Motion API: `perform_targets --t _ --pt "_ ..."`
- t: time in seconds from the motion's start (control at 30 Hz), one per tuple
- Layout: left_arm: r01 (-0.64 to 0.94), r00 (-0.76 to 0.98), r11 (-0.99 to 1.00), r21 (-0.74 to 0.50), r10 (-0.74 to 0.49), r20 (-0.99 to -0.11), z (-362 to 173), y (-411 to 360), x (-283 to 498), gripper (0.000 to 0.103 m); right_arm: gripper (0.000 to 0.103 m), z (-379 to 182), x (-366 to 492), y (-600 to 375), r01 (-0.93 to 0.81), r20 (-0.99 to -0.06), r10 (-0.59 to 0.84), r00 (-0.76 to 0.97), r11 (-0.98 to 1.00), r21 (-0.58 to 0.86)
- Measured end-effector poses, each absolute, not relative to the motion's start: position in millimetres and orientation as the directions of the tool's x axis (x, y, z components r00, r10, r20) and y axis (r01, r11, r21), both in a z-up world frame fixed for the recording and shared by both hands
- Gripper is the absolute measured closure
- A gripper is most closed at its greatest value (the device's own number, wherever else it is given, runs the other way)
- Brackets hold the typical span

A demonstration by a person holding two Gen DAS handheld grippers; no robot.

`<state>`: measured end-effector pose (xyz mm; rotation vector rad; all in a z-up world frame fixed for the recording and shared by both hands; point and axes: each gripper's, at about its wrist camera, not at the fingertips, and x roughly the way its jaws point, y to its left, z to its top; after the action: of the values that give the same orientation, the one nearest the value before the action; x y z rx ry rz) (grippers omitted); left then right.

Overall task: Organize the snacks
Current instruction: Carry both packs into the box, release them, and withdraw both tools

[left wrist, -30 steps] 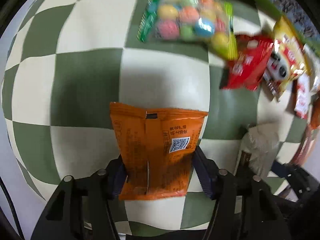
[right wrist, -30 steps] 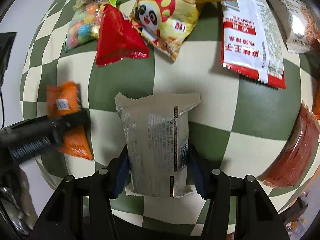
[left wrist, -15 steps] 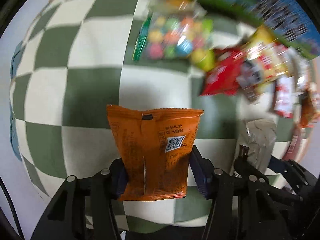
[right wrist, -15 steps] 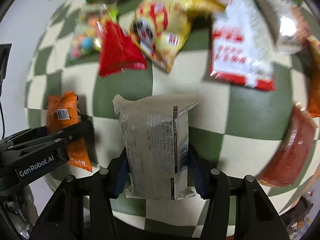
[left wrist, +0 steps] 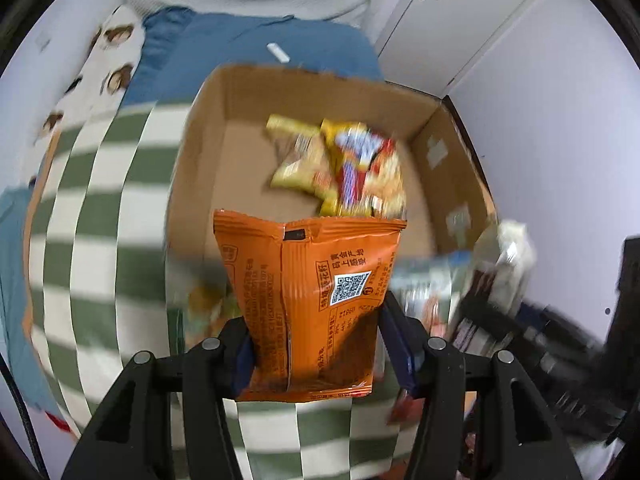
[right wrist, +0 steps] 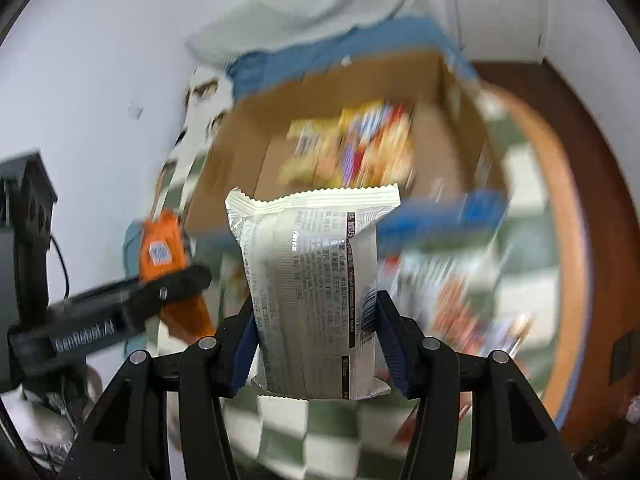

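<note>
My left gripper (left wrist: pixel 320 344) is shut on an orange snack packet (left wrist: pixel 312 300) and holds it up in front of an open cardboard box (left wrist: pixel 200 152). My right gripper (right wrist: pixel 316 348) is shut on a silver-white snack packet (right wrist: pixel 312 292), also raised toward the box (right wrist: pixel 240 160). The box holds a few yellow and red snack bags (left wrist: pixel 344 168). In the right wrist view the left gripper (right wrist: pixel 132 308) with its orange packet (right wrist: pixel 160 248) is at the left. The right gripper's packet (left wrist: pixel 500 256) shows blurred at the right of the left wrist view.
A green and cream checkered cloth (left wrist: pixel 100 220) covers the table. Blurred snack packets (right wrist: pixel 460 292) lie on it to the right. Blue fabric (left wrist: pixel 260 44) and a white cushion lie behind the box. A wooden table rim (right wrist: pixel 568 220) curves at right.
Both grippers have tilted up from looking down at the table to facing the cardboard box, each still holding its packet. The loose snacks have dropped out of the centre of view.
</note>
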<state>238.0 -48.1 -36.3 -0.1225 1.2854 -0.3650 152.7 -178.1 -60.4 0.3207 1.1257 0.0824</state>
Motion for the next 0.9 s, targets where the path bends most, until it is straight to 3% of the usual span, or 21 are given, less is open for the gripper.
perform_targets --t 0.2,0.5,0.6,0.63,0.67,0.7,0.73,0.9 --pt "0.180 0.187 0.956 -0.233 -0.266 -0.946 -55.3 -70.0 335.7 0.050 0.046 -56.6 258.5 -224.9 0.146 -0.905 0.136 0.403 0.967 0.211" --pt "0.117 0.093 0.983 -0.144 -0.155 -0.984 -111.7 -67.0 429.2 0.049 0.045 -112.8 365.2 -253.6 0.179 -0.963 0.078 0.257 0.976 0.127" --pt "0.101 0.046 0.987 -0.122 -0.128 -0.991 -130.7 -64.7 444.1 0.049 0.038 -132.3 386.1 -260.9 0.191 -0.976 0.085 0.203 0.974 0.125" --pt "0.093 0.034 0.989 -0.119 -0.122 -0.992 -135.7 -63.2 448.4 0.047 0.024 -138.0 391.7 -261.5 0.189 -0.980 0.071 0.187 0.976 0.107" --pt "0.081 0.021 0.988 -0.130 -0.132 -0.991 -140.5 -61.1 451.1 0.037 0.021 -141.1 394.9 -261.6 0.182 -0.980 0.080 0.182 0.977 0.114" --pt "0.072 0.013 0.987 -0.147 -0.148 -0.989 -144.0 -59.4 452.9 0.018 0.015 -144.2 394.0 -263.0 0.179 -0.981 0.086 0.171 0.977 0.117" --pt "0.068 0.016 0.986 -0.154 -0.156 -0.988 -144.1 -58.8 453.4 0.012 0.013 -146.7 394.5 -261.9 0.175 -0.983 0.082 0.166 0.978 0.111" --pt "0.077 0.018 0.985 -0.155 -0.157 -0.987 -147.3 -61.1 446.9 0.009 0.010 -157.2 391.9 -257.0 0.156 -0.986 0.065 0.155 0.984 0.089"
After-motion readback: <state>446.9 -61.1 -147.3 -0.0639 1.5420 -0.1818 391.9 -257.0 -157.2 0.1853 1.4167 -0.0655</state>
